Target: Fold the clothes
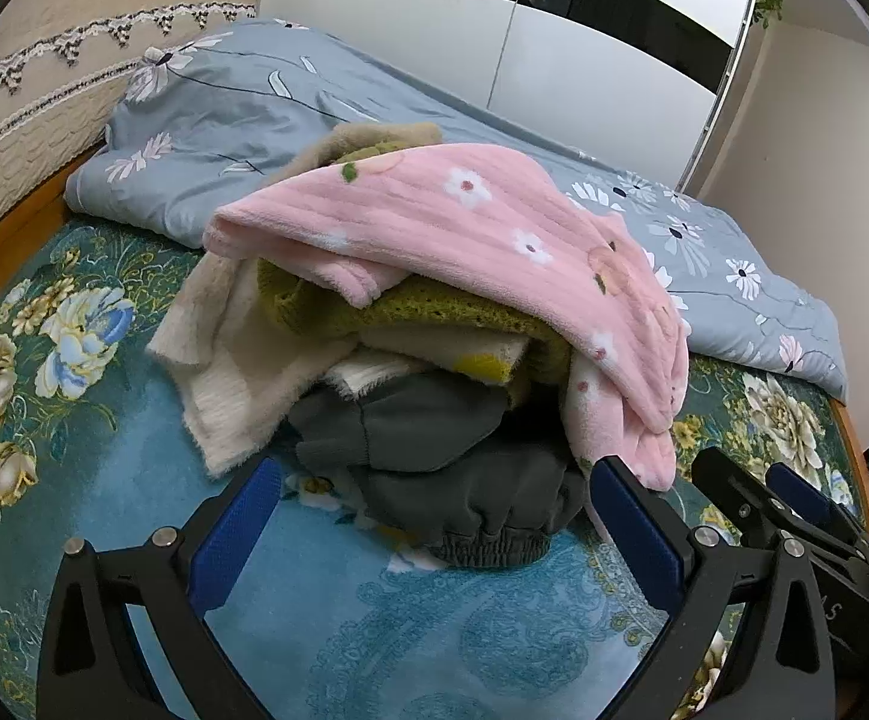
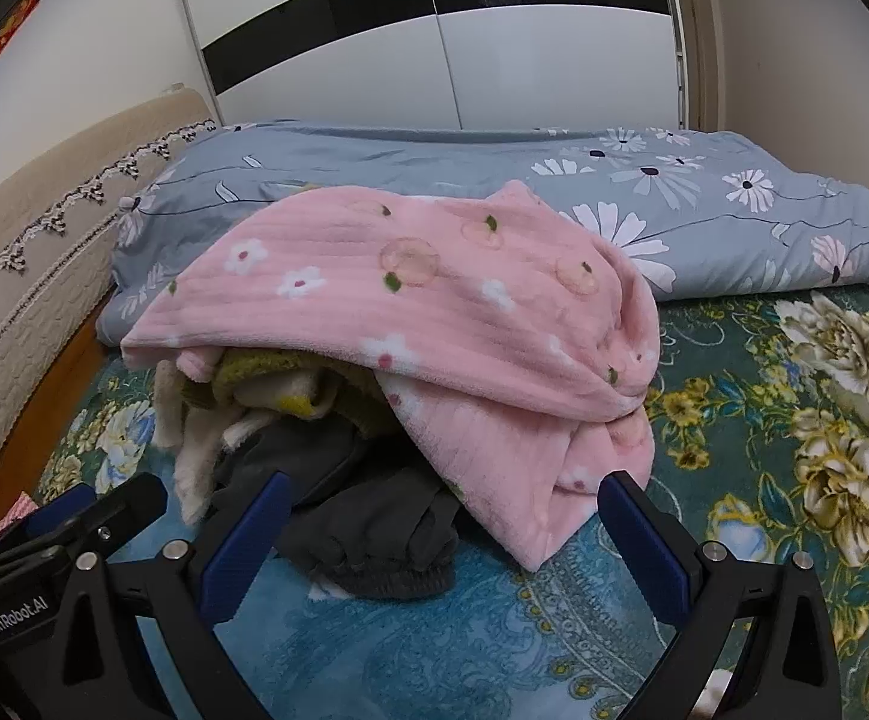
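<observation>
A heap of clothes lies on the bed. On top is a pink fleece garment with white flowers (image 1: 494, 234), also in the right wrist view (image 2: 434, 312). Under it are an olive-green knit (image 1: 410, 306), a cream fluffy piece (image 1: 236, 372) and a dark grey garment with an elastic cuff (image 1: 464, 492), (image 2: 374, 534). My left gripper (image 1: 434, 534) is open, its blue pads either side of the grey garment's cuff, holding nothing. My right gripper (image 2: 446, 534) is open in front of the heap, empty. Each gripper shows at the edge of the other's view.
The heap sits on a teal flowered bedspread (image 1: 374, 630), (image 2: 794, 420). A rolled grey-blue flowered duvet (image 1: 242, 120), (image 2: 674, 210) lies behind it. A beige padded headboard (image 1: 44, 90) is at the left; a white and black wardrobe (image 2: 494, 48) stands behind.
</observation>
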Action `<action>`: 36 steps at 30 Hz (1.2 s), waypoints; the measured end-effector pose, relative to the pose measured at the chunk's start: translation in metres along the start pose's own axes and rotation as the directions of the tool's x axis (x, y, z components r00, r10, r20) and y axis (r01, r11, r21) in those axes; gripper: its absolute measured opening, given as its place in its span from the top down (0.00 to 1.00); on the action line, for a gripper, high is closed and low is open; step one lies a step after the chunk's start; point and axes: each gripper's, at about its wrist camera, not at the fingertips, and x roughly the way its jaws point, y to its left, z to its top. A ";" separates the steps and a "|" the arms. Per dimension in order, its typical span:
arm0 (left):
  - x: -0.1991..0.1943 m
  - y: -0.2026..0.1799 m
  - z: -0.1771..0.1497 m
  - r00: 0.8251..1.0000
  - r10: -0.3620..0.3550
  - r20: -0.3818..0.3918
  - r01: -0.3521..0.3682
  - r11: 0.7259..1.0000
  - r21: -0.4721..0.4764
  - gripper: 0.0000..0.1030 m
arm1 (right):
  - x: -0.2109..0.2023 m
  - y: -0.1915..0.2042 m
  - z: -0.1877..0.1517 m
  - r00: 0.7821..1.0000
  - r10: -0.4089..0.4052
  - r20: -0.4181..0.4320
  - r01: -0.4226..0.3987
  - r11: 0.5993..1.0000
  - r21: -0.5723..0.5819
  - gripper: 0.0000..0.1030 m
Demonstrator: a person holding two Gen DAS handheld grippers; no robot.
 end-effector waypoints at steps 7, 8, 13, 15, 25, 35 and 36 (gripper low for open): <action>0.003 -0.002 -0.002 0.999 -0.033 -0.014 0.033 0.999 0.009 0.00 | 0.003 -0.005 0.000 1.000 0.000 -0.021 0.000 1.000 0.010 0.00; 0.004 -0.002 -0.002 0.999 -0.037 -0.015 0.038 0.999 0.009 0.00 | 0.004 -0.006 0.000 1.000 0.002 -0.022 -0.002 1.000 0.011 0.00; 0.010 0.008 -0.003 0.999 -0.034 -0.015 0.034 0.999 -0.006 0.00 | 0.019 -0.028 0.005 0.997 0.065 -0.044 -0.059 0.990 0.127 0.00; 0.013 0.017 -0.004 0.999 -0.028 -0.017 0.028 0.999 -0.024 0.00 | 0.036 -0.043 0.008 0.992 0.103 -0.079 -0.084 0.973 0.217 0.00; 0.025 0.054 -0.010 1.000 0.003 -0.024 -0.004 0.999 -0.044 0.00 | 0.113 -0.096 0.024 0.971 0.221 -0.088 -0.138 0.824 0.549 0.06; 0.025 0.087 -0.016 0.999 0.025 -0.040 -0.029 0.995 -0.092 0.00 | 0.166 -0.100 0.032 0.949 0.309 -0.058 -0.162 0.638 0.753 0.49; 0.023 0.091 -0.016 0.999 0.030 -0.040 -0.034 0.995 -0.098 0.00 | 0.166 -0.100 0.032 0.949 0.313 -0.044 -0.168 0.617 0.769 0.62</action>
